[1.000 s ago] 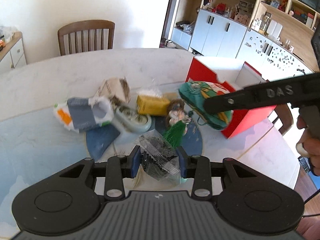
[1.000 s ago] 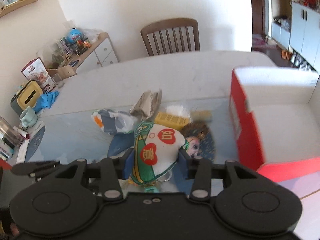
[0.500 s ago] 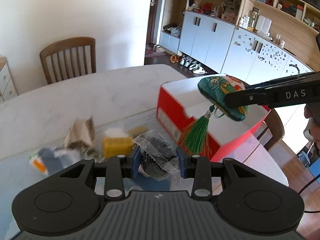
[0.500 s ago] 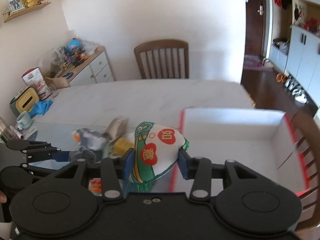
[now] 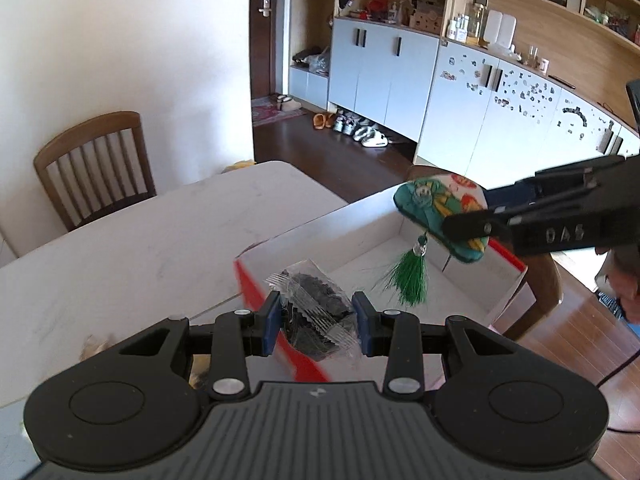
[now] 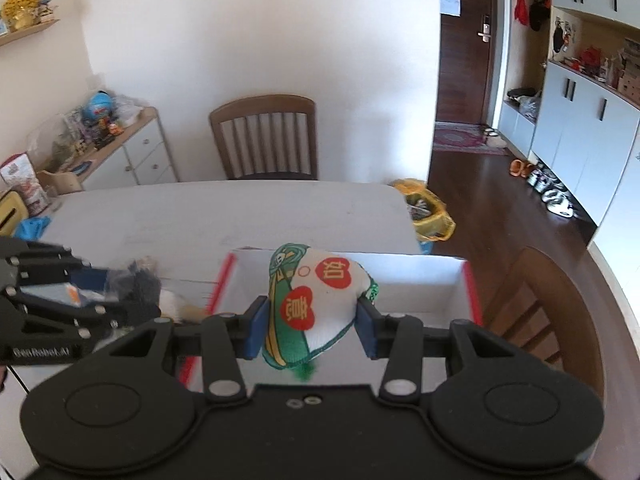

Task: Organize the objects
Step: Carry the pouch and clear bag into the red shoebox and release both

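My left gripper [image 5: 316, 322] is shut on a clear plastic packet of dark contents [image 5: 316, 312] and holds it above the near red edge of the red-and-white box [image 5: 400, 236]. My right gripper [image 6: 308, 326] is shut on a stuffed green-and-white sachet [image 6: 316, 300] with red hearts and a green tassel [image 5: 410, 276], held over the open box [image 6: 424, 280]. In the left wrist view the sachet [image 5: 440, 210] hangs above the box interior. In the right wrist view the left gripper [image 6: 116, 300] sits at the left with its packet.
The white table [image 5: 120, 248] holds the box near its right end. A wooden chair [image 6: 266, 138] stands at the far side and another [image 6: 548, 316] at the right. A yellow bag [image 6: 430, 216] lies on the floor. A few loose items [image 6: 176, 304] lie left of the box.
Both grippers moved right from the pile of objects to over the box, each carrying its object. The pile has dropped out of the left wrist view.
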`<state>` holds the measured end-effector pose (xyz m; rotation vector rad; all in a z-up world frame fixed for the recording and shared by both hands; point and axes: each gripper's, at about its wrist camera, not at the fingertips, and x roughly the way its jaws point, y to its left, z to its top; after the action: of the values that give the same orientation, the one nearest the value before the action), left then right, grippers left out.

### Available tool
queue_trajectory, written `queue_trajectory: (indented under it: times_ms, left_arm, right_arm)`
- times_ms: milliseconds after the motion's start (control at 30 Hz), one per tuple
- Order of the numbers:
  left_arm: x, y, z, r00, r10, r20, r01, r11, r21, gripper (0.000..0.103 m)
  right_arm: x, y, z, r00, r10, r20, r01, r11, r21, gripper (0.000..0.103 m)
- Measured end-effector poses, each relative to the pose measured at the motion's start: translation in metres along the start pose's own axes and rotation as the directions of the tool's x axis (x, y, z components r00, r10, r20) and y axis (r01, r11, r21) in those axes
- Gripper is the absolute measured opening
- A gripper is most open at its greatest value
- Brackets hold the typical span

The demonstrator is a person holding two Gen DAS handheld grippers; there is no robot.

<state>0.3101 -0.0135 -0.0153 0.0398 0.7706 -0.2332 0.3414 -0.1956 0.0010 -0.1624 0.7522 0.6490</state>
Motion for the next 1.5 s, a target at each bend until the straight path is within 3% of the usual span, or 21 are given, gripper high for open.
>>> queue_trajectory:
  times_ms: [167,367,667,933,1167,1367,1433,1500]
  left_arm:
    - [0.040,-0.027,0.016,0.999,0.008,-0.047,-0.006,0.999,0.043,0.037]
    - [0.095,-0.047,0.023,0.989,0.037,-0.142,-0.033,0.999,0.029,0.037]
    - [0.155,-0.056,0.019,0.965,0.060,-0.255,-0.060,0.998,0.008,0.037]
    - [0.191,-0.058,0.010,0.930,0.096,-0.354,-0.091,0.995,0.029,0.037]
    - [0.209,-0.053,0.003,0.899,0.100,-0.426,-0.109,0.994,0.001,0.038]
    - [0.212,-0.053,-0.002,0.892,0.102,-0.439,-0.109,0.994,0.009,0.038]
    - [0.212,-0.052,-0.003,0.888,0.100,-0.448,-0.113,0.994,-0.002,0.041]
    - [0.210,-0.051,-0.005,0.888,0.093,-0.450,-0.112,0.994,-0.016,0.052]
  right_arm:
    - [0.018,-0.035,-0.012,0.999,-0.032,-0.033,0.032,0.999,0.001,0.044]
    - [0.040,-0.065,-0.036,0.993,-0.029,-0.114,0.029,1.000,0.002,0.044]
    - [0.065,-0.070,-0.061,0.980,-0.005,-0.200,-0.009,0.998,-0.067,0.045]
    - [0.089,-0.059,-0.067,0.958,0.006,-0.285,-0.060,0.981,-0.182,0.045]
    - [0.108,-0.053,-0.070,0.939,0.011,-0.344,-0.084,0.977,-0.197,0.045]
    - [0.110,-0.055,-0.073,0.934,0.019,-0.357,-0.092,0.978,-0.189,0.049]
    - [0.108,-0.057,-0.073,0.934,0.018,-0.358,-0.091,0.978,-0.189,0.050]
    - [0.106,-0.060,-0.069,0.937,0.017,-0.350,-0.088,0.978,-0.188,0.056]
